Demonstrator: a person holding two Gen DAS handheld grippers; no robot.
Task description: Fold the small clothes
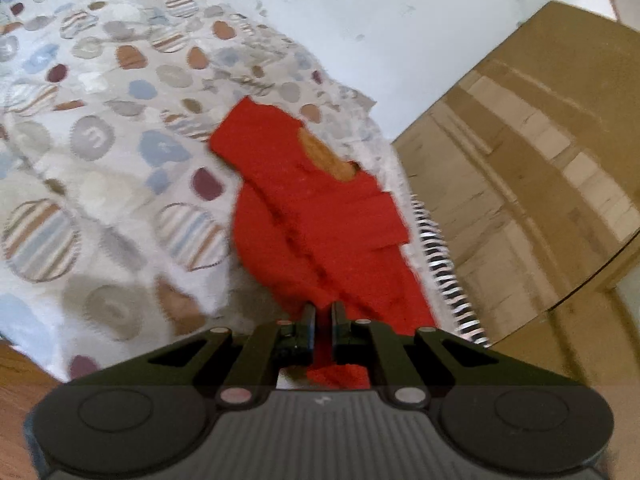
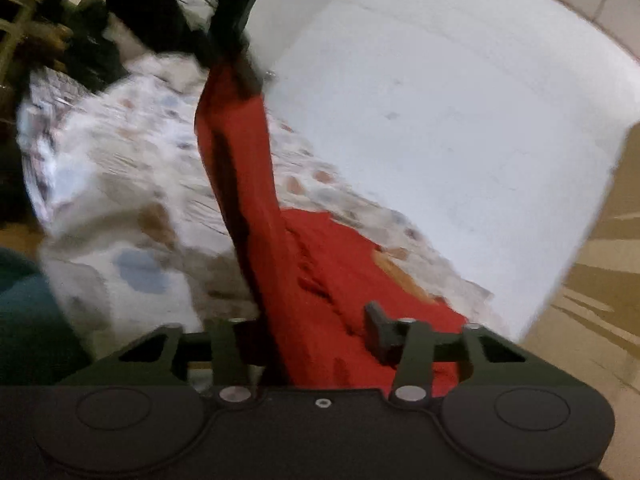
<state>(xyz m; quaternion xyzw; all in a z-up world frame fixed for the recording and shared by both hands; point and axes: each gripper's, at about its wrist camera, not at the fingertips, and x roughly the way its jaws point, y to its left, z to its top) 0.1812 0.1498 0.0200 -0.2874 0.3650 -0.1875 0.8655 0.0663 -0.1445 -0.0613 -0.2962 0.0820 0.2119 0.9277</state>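
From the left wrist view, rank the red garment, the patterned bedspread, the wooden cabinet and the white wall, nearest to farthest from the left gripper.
1. Red garment: pinched in the left gripper.
2. Patterned bedspread: beneath, spreading left.
3. Wooden cabinet: to the right.
4. White wall: behind the bed.

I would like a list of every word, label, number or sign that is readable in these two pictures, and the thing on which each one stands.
"m": on grey round patches of the patterned bedspread; blurred, so uncertain.
Small pale mark on the left gripper body: too small to read.
Red garment: no text or label shows.
Wooden furniture: no text.
Right gripper view: too blurred; nothing readable.
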